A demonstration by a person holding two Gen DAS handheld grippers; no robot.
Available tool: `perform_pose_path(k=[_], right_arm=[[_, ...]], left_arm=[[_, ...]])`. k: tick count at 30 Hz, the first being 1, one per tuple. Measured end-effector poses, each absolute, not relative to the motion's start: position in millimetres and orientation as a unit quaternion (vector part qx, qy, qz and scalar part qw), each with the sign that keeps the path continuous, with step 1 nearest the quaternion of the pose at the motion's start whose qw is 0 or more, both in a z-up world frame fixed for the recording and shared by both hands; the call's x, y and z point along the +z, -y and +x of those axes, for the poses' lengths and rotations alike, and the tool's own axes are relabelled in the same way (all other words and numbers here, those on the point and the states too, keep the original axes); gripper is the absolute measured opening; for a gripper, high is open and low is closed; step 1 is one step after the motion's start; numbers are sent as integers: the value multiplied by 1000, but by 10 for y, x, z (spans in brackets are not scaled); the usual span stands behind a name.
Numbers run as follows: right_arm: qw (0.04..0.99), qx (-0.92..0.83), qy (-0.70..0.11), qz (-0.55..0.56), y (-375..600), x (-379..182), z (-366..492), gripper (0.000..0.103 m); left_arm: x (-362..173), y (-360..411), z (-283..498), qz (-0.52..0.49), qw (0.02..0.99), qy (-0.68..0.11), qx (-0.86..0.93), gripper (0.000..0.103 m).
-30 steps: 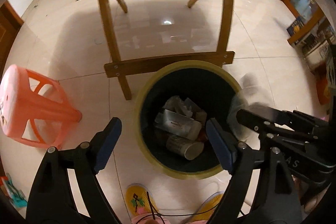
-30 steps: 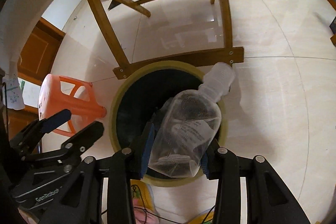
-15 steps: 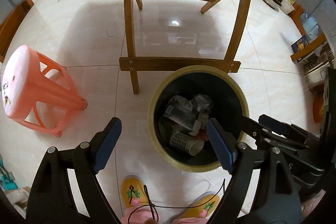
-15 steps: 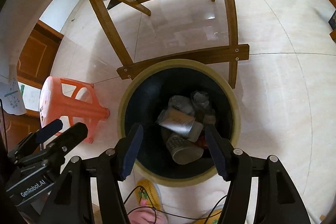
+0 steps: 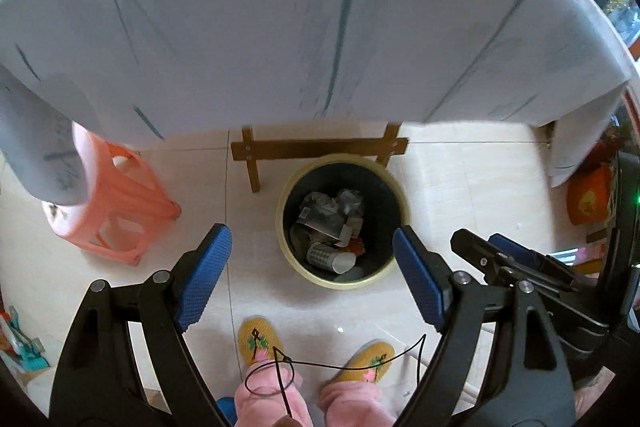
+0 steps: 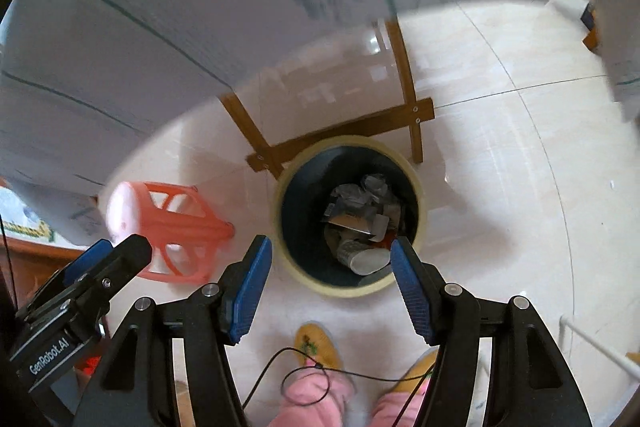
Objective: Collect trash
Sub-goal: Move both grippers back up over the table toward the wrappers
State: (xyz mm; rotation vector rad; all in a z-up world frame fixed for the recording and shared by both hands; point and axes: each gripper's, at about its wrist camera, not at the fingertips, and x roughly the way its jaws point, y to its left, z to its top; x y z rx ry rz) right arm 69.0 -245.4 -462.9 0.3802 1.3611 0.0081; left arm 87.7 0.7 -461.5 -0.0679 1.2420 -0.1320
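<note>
A round bin (image 5: 289, 250) (image 6: 421, 201) with a yellow rim and dark inside stands on the tiled floor below both grippers. Inside lie crumpled wrappers (image 5: 329, 213) (image 6: 362, 203), a paper cup (image 5: 330, 257) (image 6: 362, 255) on its side and other scraps. My left gripper (image 5: 310, 273) hangs high above the floor, open, nothing between its blue pads. My right gripper (image 6: 330, 287) hangs just as high, open and empty. Each gripper also shows at the edge of the other's view.
A white tablecloth (image 5: 280, 11) (image 6: 160, 7) with thin dark stripes fills the upper part of both views. The wooden table frame (image 5: 316, 147) (image 6: 344, 131) stands just behind the bin. An orange plastic stool (image 5: 120, 203) (image 6: 176, 223) is at the left. A person's yellow slippers (image 5: 256, 341) are below.
The right gripper let go of a clear plastic bottle over the bin and opened. Both grippers then rose well above the bin, so the tablecloth came into view.
</note>
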Motion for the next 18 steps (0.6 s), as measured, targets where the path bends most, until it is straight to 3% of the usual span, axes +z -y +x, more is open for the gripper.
perform_pose_path(k=[18], right_arm=[[806,22,-568,164,2388,-1867,353,66]], left_arm=[[-2000,-2,786,-20,838,-524,-150,81]])
